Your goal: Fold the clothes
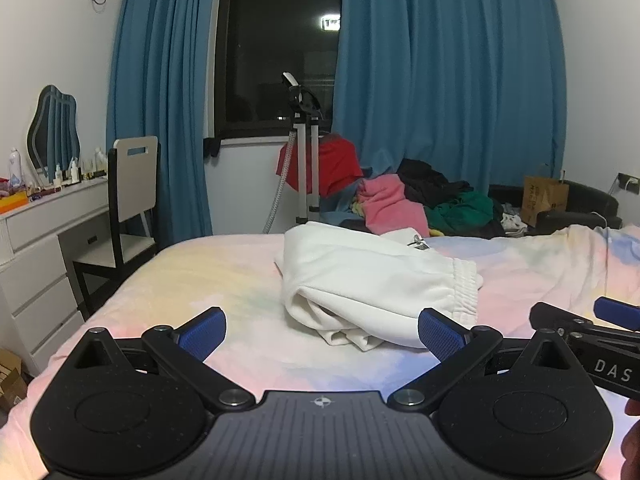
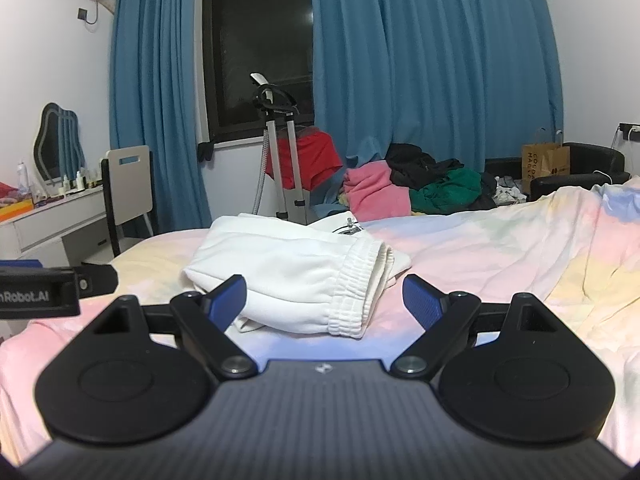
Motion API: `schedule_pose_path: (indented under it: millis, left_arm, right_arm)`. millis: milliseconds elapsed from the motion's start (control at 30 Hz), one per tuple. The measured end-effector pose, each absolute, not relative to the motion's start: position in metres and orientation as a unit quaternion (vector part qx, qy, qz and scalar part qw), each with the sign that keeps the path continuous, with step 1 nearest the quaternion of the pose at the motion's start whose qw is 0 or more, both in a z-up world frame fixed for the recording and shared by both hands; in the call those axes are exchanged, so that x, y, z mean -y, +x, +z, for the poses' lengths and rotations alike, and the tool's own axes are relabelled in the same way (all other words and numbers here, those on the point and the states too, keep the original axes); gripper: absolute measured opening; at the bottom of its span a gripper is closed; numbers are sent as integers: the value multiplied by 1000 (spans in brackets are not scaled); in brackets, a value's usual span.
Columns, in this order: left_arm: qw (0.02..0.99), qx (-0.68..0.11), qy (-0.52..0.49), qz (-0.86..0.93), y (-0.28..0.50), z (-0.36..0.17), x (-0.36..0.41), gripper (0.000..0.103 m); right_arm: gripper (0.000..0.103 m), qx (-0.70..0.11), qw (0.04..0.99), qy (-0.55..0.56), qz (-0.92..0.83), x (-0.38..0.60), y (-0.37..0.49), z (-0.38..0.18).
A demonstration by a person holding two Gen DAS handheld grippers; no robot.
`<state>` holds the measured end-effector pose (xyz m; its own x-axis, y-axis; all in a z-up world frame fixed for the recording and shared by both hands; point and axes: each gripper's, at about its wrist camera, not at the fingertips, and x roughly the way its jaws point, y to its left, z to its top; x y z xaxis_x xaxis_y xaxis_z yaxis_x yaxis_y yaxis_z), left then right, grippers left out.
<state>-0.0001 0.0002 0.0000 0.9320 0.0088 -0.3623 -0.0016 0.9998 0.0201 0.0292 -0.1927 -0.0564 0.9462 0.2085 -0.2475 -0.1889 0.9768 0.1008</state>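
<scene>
A white garment with an elastic waistband [image 1: 368, 280] lies folded in a bundle on the pastel bedspread [image 1: 224, 280]; it also shows in the right wrist view [image 2: 292, 272]. My left gripper [image 1: 322, 332] is open and empty, just short of the bundle's near edge. My right gripper [image 2: 324, 300] is open and empty, with the bundle's waistband end between and beyond its fingers. Each gripper shows at the edge of the other's view: the right one [image 1: 592, 332], the left one [image 2: 56, 288].
A pile of pink, black, green and red clothes [image 1: 420, 196] lies beyond the bed's far edge. A garment steamer stand [image 1: 306, 152] stands by the window. A white dresser [image 1: 36, 252] and chair [image 1: 128, 208] are at the left. A paper bag [image 1: 544, 198] sits at the right.
</scene>
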Motion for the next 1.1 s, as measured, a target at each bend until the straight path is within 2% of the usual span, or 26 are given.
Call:
schedule_pose_path:
  millis: [1100]
  left_arm:
    - [986,-165,24,6,-5,1,4,103]
  right_arm:
    - [87,-131,985,44,107,195,30,-58]
